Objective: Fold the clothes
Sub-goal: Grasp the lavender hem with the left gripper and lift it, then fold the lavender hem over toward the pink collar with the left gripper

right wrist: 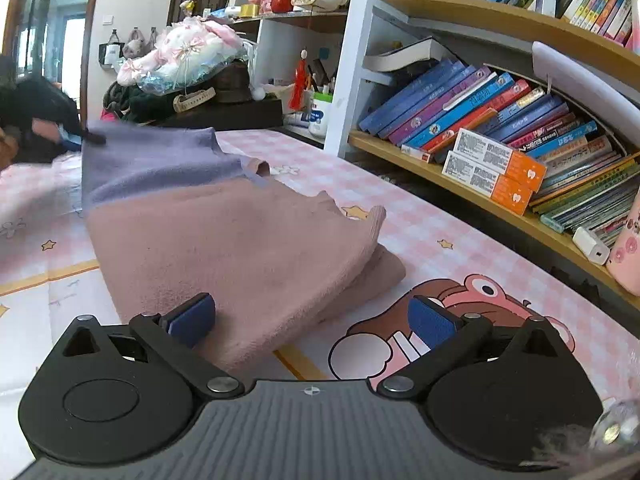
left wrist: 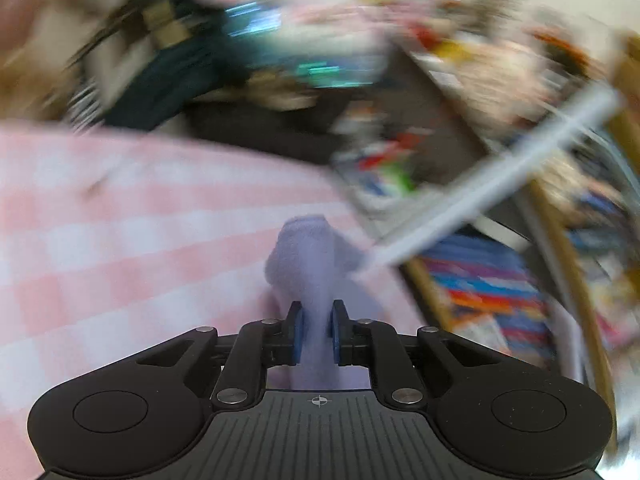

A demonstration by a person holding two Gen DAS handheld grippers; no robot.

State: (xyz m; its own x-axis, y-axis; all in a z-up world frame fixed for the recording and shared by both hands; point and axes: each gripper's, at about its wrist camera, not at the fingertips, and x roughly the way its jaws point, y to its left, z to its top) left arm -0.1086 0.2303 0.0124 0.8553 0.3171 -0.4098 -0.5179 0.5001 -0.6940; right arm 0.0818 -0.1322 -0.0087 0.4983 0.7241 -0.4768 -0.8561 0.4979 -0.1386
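Note:
A two-tone knit garment lies on the pink checked tablecloth: a dusty pink part, folded double at its near right edge, and a lavender part lifted at its far left corner. My left gripper is shut on a bunched fold of the lavender fabric, held above the cloth; that view is motion-blurred. Seen from the right wrist, the left gripper is a small dark shape pinching the raised lavender corner. My right gripper is open, low over the near edge of the pink part, with nothing between its fingers.
A curved wooden bookshelf packed with books runs along the table's right side, with orange boxes on its lower shelf. A black box with plush toys and clutter stands at the far end. A pink cup is at far right.

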